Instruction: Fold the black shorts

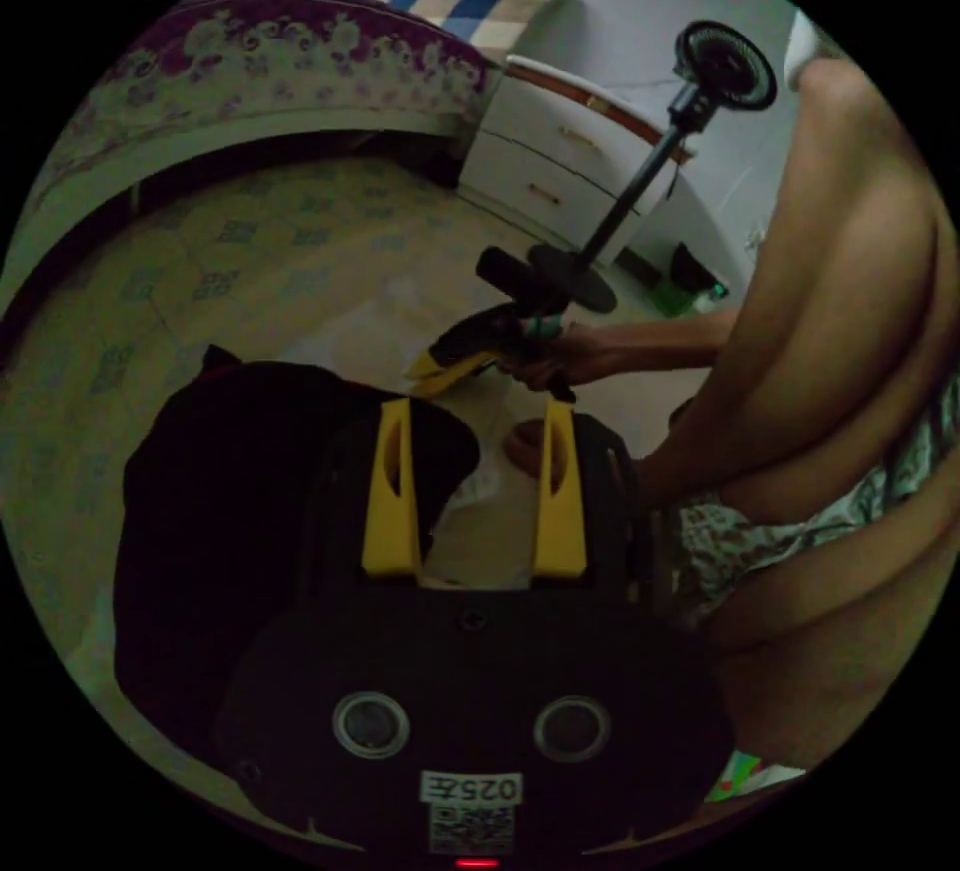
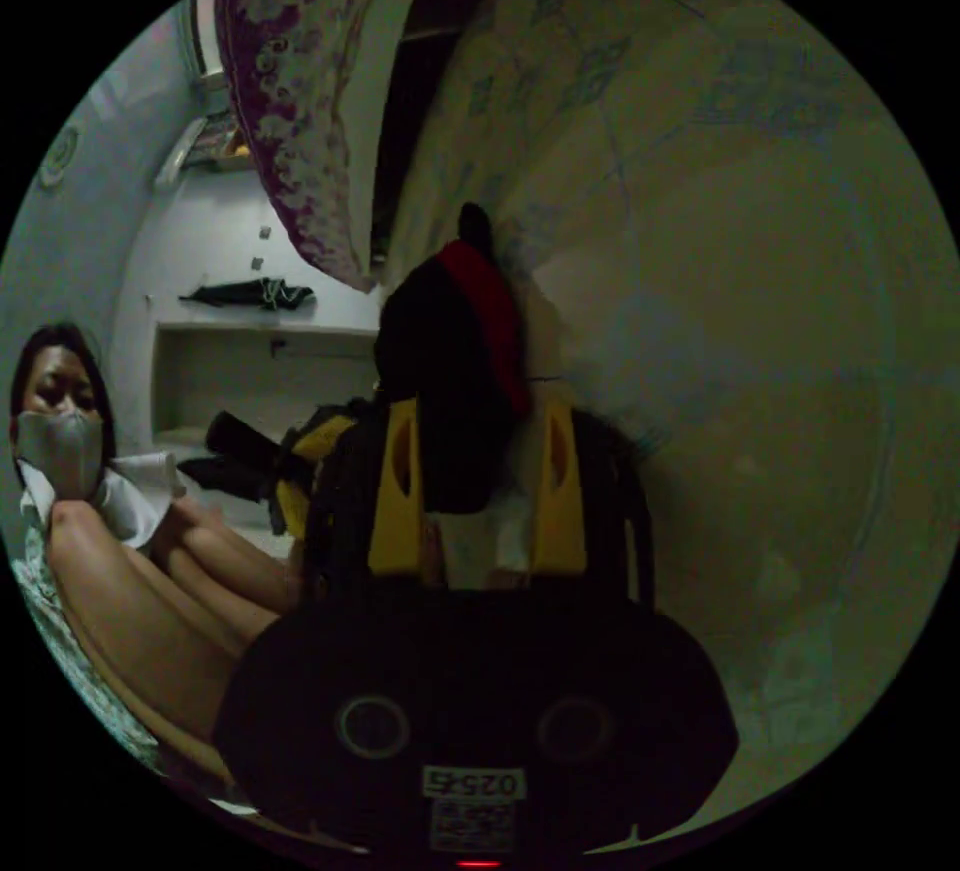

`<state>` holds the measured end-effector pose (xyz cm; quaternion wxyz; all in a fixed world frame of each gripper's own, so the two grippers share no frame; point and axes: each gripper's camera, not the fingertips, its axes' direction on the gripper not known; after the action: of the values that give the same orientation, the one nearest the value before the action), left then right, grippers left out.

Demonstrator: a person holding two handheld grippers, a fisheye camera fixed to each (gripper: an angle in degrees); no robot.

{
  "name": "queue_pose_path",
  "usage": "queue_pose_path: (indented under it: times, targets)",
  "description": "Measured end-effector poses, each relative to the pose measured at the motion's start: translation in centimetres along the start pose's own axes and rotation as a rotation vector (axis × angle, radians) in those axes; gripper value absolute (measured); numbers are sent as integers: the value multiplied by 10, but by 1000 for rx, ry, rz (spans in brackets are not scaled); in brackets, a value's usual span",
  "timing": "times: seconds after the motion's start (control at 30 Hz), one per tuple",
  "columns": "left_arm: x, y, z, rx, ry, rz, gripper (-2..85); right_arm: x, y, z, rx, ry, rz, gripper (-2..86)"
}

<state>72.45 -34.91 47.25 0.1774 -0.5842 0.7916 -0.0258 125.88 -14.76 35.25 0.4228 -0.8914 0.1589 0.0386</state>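
Two yellow-jawed grippers over black shorts on a patterned mat.

Black shorts (image 1: 230,511) lie bunched on the yellowish patterned mat (image 1: 250,251), partly under the left gripper (image 1: 478,421), whose jaws stand spread with nothing between them. In the right gripper view the shorts (image 2: 450,361), showing a red band, sit between the spread jaws of the right gripper (image 2: 478,421); whether either jaw touches the cloth is unclear. That gripper (image 1: 440,371) also appears in the left gripper view, held in the person's hand (image 1: 560,361). Beyond stand a black fan (image 1: 725,66), a white drawer unit (image 1: 560,161) and a bed (image 1: 250,61) with a floral cover.
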Motion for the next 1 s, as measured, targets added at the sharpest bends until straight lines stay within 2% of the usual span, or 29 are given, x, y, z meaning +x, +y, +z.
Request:
queue_pose_path:
  times: [0.17,0.27,0.37,0.43,0.57,0.7,0.8,0.87,1.0]
  targets:
    - [-10,-1,37,-101,-114,-15,122,-13,-28,20,-136,168,-132,71]
    - [-27,8,49,-70,-117,-99,104,-22,-37,16,-220,207,-175,52]
    - [-44,12,43,-26,-47,-201,111,-51,-48,-26,-154,113,-215,50]
    - [-42,9,31,2,-80,-202,123,-70,-59,-56,-118,66,-227,49]
    - [-36,-5,7,47,-201,-220,156,-82,-85,-74,-169,-108,-145,50]
    - [-34,-36,-16,198,-184,-210,194,-100,-85,-26,-282,-183,-174,50]
    - [-45,-54,-20,202,-247,-269,203,-126,-74,32,-403,-254,-247,49]
    - [-57,-53,-25,162,-285,-348,195,-145,-64,71,-483,-223,-319,49]
    - [-84,-13,-69,260,-244,-554,123,-185,-26,168,-681,-141,-510,59]
